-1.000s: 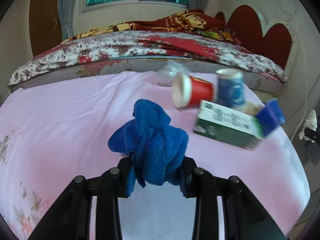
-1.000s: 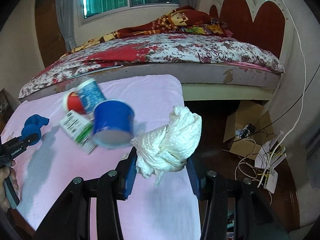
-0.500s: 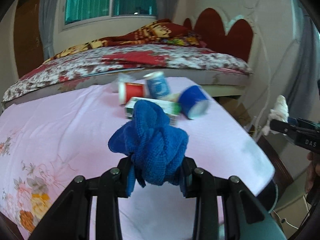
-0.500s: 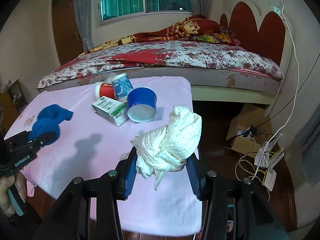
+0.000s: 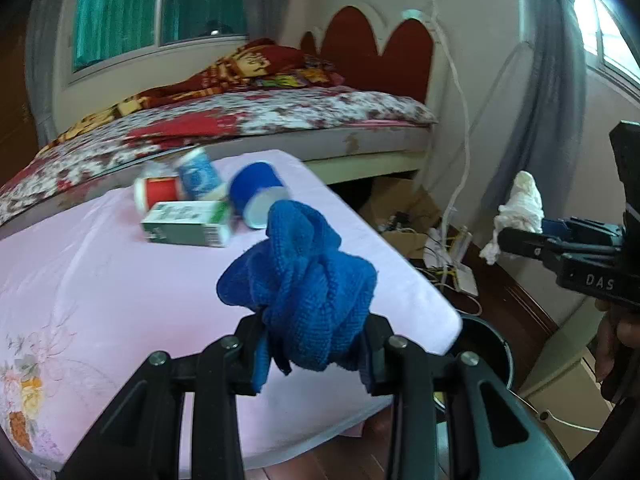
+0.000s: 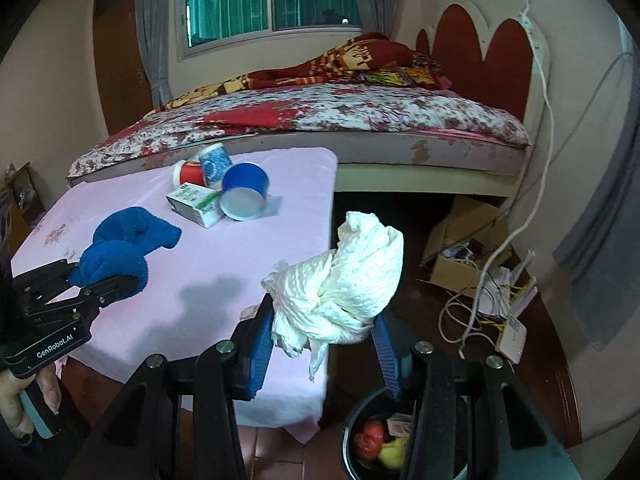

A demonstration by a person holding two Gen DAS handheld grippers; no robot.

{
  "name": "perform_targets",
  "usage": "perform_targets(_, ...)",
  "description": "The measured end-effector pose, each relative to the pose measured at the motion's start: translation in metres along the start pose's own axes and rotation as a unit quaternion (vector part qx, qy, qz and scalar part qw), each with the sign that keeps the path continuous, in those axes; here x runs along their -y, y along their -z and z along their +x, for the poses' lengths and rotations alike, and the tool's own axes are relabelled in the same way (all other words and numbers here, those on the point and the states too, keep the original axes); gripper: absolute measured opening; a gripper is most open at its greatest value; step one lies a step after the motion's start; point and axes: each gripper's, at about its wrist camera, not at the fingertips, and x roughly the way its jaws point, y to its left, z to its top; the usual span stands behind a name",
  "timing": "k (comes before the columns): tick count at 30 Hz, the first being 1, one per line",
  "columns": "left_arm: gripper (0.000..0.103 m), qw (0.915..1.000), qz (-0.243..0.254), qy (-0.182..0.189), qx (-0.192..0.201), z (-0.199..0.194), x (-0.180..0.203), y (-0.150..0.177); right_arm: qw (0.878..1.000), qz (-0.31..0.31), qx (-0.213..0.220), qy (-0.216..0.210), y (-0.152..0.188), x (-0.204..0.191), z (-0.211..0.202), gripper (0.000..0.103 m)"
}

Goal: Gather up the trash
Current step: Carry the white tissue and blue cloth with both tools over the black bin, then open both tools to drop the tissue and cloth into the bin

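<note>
We hold two loads at once. Our right gripper (image 6: 324, 336) is closed on a crumpled white paper wad (image 6: 344, 288), its blue pads pressed into both sides. Our left gripper (image 5: 316, 344) is clamped on a bunched blue cloth (image 5: 308, 288), carried above the pink-covered table (image 5: 120, 300).

The black bin (image 6: 356, 420) sits on the floor just off the table's near corner, almost directly under the right gripper; something red and something yellow already lie inside.

Step in hand, as we judge it: delivery of the paper wad to the bin. Next move calls for lowering the right gripper over the bin mouth and opening it.

Remaining on the table: blue cup (image 6: 244, 192) on its side, red cup (image 6: 188, 172), patterned cup (image 6: 214, 162), green-and-white box (image 6: 194, 204), clustered near the far edge.
</note>
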Motion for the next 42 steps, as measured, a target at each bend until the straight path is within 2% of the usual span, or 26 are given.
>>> perform_targets(13, 0.036, 0.9972, 0.048, 0.054, -0.017, 0.013, 0.075, 0.010, 0.999, 0.035, -0.009, 0.031, 0.033, 0.058, -0.025, 0.049)
perform_targets(19, 0.036, 0.9943, 0.066, 0.079, -0.029, 0.022, 0.106, 0.015, 0.998, 0.049, -0.028, 0.040, 0.053, 0.083, -0.027, 0.049)
perform_targets(29, 0.036, 0.9843, 0.102, 0.127, -0.068, 0.042, 0.158, 0.038, 0.994, 0.067, -0.064, 0.051, 0.097, 0.120, -0.025, 0.049)
perform_targets(42, 0.036, 0.9670, 0.134, 0.169, -0.136, 0.086, 0.196, 0.070, 0.989, 0.077, -0.120, 0.042, 0.161, 0.158, 0.004, 0.049)
